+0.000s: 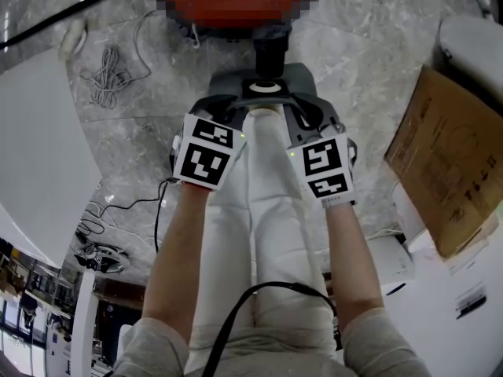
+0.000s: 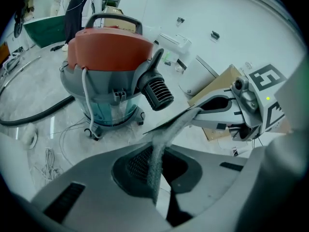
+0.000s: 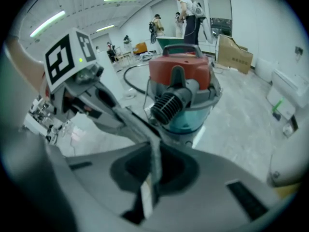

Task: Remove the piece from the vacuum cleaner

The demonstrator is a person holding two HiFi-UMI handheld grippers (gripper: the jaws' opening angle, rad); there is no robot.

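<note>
A grey marble floor (image 1: 377, 45) is spreading under everything, in a bright white room where a few people (image 3: 186, 8) are standing far behind the vacuum cleaner (image 2: 108, 47).

The piece (image 2: 157, 90), a black ribbed nozzle, is sticking out of the front of the vacuum cleaner, low under its orange lid and above the clear blue tank. It is seated in its socket, not yet removed, and its open end is pointing toward the person. That probably makes a straight pull toward the body the easiest way off.

Just in front of that piece, and apart from it, the left gripper (image 2: 181, 122) and the right gripper (image 3: 154, 146) are meeting tip to tip. Each one's fingers are pressed together with nothing between them that I can make out. Both are angling down toward the floor before the vacuum cleaner. I judge this to be a ready pose, centred on the piece, so either hand can reach it once the fingers part.

To the vacuum cleaner's left a coiled white cord (image 1: 106, 73) is lying; to its right a cardboard sheet (image 1: 448, 171) is leaning.
</note>
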